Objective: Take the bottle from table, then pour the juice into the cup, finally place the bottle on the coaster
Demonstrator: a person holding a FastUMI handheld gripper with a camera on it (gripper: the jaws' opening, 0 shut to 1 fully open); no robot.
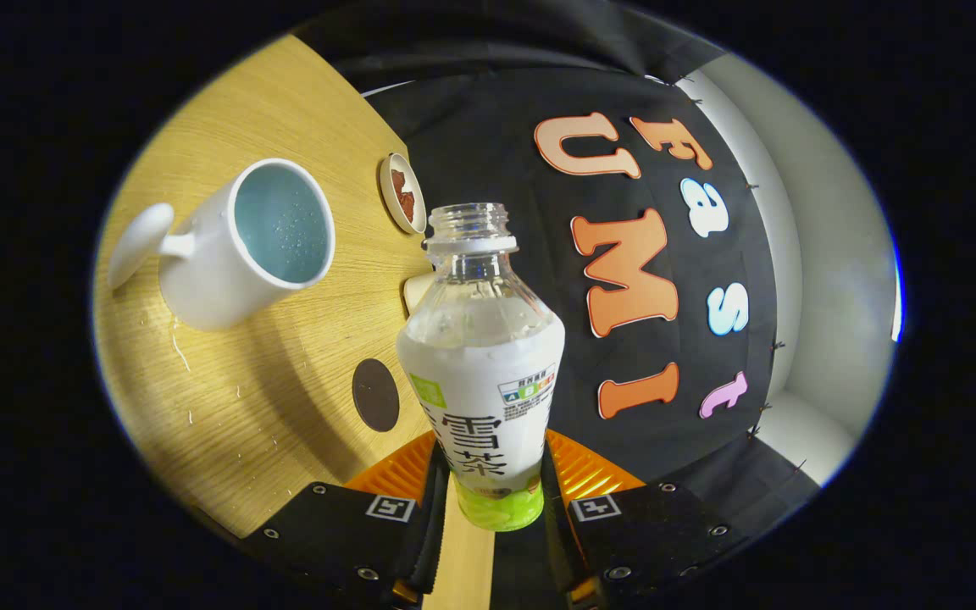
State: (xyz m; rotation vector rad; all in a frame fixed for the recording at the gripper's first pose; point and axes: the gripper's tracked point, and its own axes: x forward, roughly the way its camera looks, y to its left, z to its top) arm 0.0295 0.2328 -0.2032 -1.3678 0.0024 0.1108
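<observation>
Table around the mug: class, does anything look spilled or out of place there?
Yes. White specks and a thin streak lie scattered on the wooden table beside the white mug, like spilled bits or droplets. The gripper is shut on the uncapped bottle, and the dark coaster sits bare.

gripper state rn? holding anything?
Gripper: shut on the bottle, both fingers pressing its lower body; bottle is uncapped, tilted toward the cup.

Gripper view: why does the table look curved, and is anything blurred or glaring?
Gripper view: fisheye bends the table edge; bottle, clamped in the hand-held gripper, and cup look sharp; cup casts a soft shadow; little glare.
</observation>
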